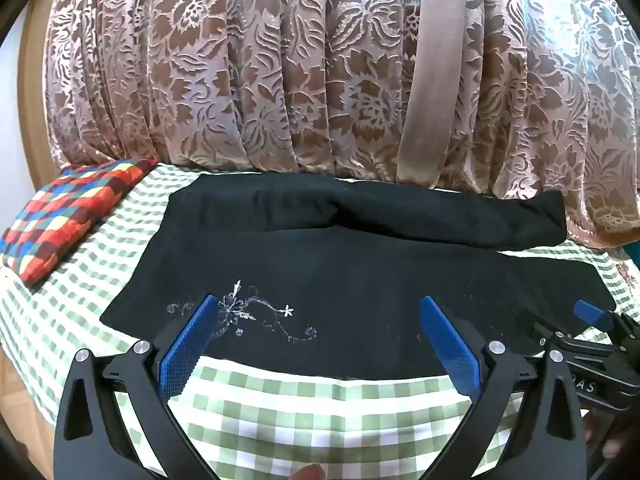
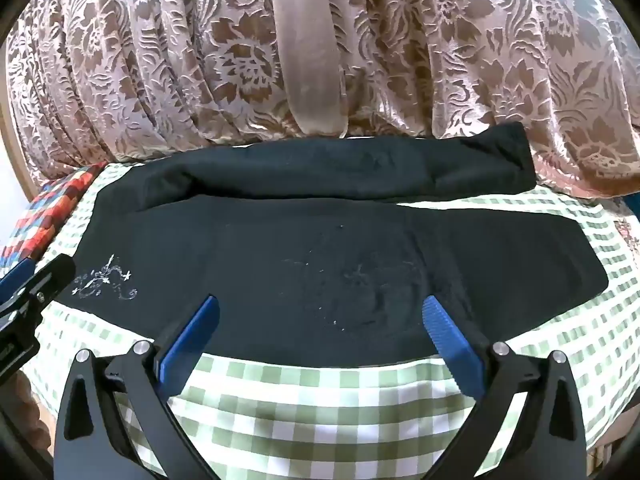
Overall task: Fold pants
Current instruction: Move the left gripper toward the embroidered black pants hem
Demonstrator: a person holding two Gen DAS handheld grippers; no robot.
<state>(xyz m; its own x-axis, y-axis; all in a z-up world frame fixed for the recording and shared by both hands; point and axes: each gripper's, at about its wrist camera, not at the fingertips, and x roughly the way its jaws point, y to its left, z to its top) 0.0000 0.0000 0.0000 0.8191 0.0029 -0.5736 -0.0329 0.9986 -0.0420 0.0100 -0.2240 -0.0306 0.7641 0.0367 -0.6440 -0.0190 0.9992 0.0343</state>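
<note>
Black pants (image 1: 352, 264) lie flat across a green-and-white checked cloth (image 1: 304, 404), with both legs stretched to the right, the far leg (image 1: 400, 212) lying along the curtain. White embroidery (image 1: 244, 314) marks the near left part. My left gripper (image 1: 318, 332) is open over the pants' near edge by the embroidery and holds nothing. My right gripper (image 2: 318, 332) is open over the near edge further right and holds nothing. The pants (image 2: 340, 256) and embroidery (image 2: 106, 280) also show in the right wrist view. The right gripper shows at the right edge of the left wrist view (image 1: 592, 316).
A floral brown curtain (image 1: 320, 64) hangs right behind the pants. A multicoloured checked cushion (image 1: 68, 216) lies on the cloth at the far left. The checked cloth (image 2: 320, 400) drops off at the near edge. The left gripper's body (image 2: 28, 292) sits at the left in the right wrist view.
</note>
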